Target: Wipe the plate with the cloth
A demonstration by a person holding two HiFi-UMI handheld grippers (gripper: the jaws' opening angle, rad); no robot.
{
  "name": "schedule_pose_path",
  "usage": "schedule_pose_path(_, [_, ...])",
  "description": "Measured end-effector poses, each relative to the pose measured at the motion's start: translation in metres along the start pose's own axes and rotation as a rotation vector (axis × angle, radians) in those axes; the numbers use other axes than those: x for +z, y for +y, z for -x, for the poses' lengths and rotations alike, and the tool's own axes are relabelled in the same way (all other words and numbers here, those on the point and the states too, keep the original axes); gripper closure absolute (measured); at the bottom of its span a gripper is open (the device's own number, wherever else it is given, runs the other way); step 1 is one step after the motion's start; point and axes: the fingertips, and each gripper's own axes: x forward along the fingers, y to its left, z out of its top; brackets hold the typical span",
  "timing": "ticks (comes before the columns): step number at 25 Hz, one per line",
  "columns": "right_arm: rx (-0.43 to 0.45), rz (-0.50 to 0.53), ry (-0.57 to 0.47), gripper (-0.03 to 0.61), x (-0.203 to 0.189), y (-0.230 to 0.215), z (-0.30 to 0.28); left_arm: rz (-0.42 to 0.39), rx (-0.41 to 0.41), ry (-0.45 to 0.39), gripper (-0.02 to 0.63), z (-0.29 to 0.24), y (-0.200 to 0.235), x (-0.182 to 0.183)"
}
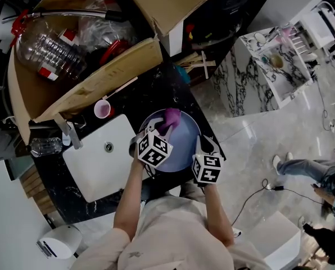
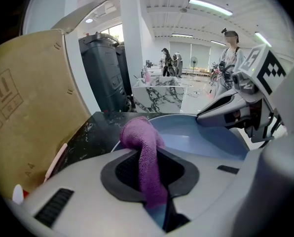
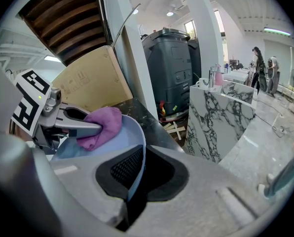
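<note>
A pale blue plate [image 1: 181, 145] is held over the dark counter beside the sink. My right gripper [image 1: 208, 148] is shut on the plate's right rim [image 3: 137, 169]. My left gripper [image 1: 154, 133] is shut on a purple cloth [image 1: 171, 118], which is bunched at its tip and rests on the plate's far left part. In the left gripper view the cloth [image 2: 146, 157] runs between the jaws and the plate [image 2: 196, 137] lies beyond it. In the right gripper view the cloth [image 3: 101, 126] sits on the plate under the left gripper's fingers.
A white sink [image 1: 100, 165] lies left of the plate. A small pink cup [image 1: 103, 109] stands on the black counter [image 1: 156, 89]. An open cardboard box [image 1: 83, 61] with plastic bottles fills the back. A marble-patterned island [image 1: 252, 72] and people stand to the right.
</note>
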Motion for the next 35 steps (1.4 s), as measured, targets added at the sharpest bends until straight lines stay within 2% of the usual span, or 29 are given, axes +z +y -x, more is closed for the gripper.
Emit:
schedule_pose_path(14, [-0.003, -0.023, -0.006, 0.555, 0.000, 0.000, -0.001, -0.064, -0.110, -0.006, 0.555, -0.011, -0.039, 0.019])
schedule_pose_path(28, [-0.038, -0.070, -0.029, 0.555, 0.000, -0.002, -0.001, -0.098, -0.209, -0.005, 0.555, -0.007, -0.077, 0.018])
schedule_pose_path(35, [-0.044, -0.075, -0.035, 0.555, 0.000, -0.002, -0.001, -0.087, -0.249, -0.004, 0.555, -0.001, -0.091, 0.013])
